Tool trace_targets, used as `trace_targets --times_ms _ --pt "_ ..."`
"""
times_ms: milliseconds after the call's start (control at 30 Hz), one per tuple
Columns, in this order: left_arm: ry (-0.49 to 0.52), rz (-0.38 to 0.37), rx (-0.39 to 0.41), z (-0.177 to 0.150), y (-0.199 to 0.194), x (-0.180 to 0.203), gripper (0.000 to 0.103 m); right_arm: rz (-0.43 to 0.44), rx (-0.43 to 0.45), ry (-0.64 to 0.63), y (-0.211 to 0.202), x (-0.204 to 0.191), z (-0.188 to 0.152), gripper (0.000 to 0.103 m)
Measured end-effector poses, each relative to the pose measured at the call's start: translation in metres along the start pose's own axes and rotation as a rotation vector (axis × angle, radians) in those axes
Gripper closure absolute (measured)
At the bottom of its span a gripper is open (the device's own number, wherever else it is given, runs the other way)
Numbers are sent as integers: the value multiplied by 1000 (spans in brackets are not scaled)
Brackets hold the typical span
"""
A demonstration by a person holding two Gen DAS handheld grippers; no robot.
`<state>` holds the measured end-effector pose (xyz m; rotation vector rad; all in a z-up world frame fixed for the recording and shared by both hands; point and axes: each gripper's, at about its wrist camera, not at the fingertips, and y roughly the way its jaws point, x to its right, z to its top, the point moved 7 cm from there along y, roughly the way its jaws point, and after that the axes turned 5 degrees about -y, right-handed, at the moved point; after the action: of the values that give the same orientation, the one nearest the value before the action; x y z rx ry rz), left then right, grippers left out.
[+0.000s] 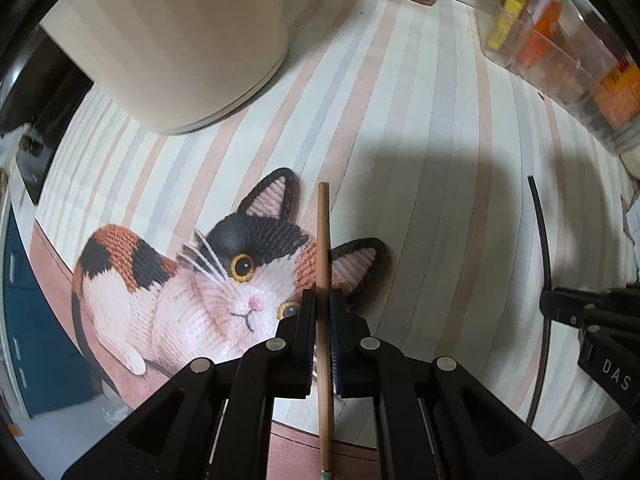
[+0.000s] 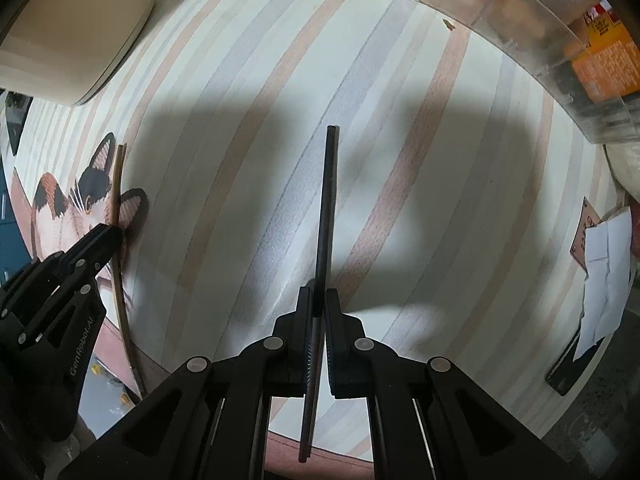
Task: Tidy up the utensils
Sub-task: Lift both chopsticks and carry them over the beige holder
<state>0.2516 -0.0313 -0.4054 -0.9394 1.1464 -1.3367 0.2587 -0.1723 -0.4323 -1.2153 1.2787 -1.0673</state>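
Observation:
My left gripper [image 1: 321, 300] is shut on a light wooden chopstick [image 1: 323, 236] that points forward, above the cat picture on the striped mat [image 1: 400, 100]. My right gripper [image 2: 319, 296] is shut on a black chopstick [image 2: 329, 200], also pointing forward above the mat. In the left wrist view the black chopstick [image 1: 540, 232] and the right gripper [image 1: 560, 306] show at the right edge. In the right wrist view the wooden chopstick [image 2: 118, 200] and the left gripper [image 2: 108, 234] show at the left.
A large cream container [image 1: 180, 40] stands at the back left of the mat. A clear plastic organizer [image 1: 568, 48] with orange and yellow packets stands at the back right. Jars and bags line the far edge. Paper and a dark object [image 2: 600, 280] lie at right.

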Motion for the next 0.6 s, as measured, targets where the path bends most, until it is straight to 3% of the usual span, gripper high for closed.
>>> trace_targets --times_ms 200,600 --pt "-14 -27 3 -2 -4 0 99 2 65 13 -4 -5 -6 97" --pt "-18 -118 164 6 -81 -12 99 93 282 24 -65 -24 -13 98"
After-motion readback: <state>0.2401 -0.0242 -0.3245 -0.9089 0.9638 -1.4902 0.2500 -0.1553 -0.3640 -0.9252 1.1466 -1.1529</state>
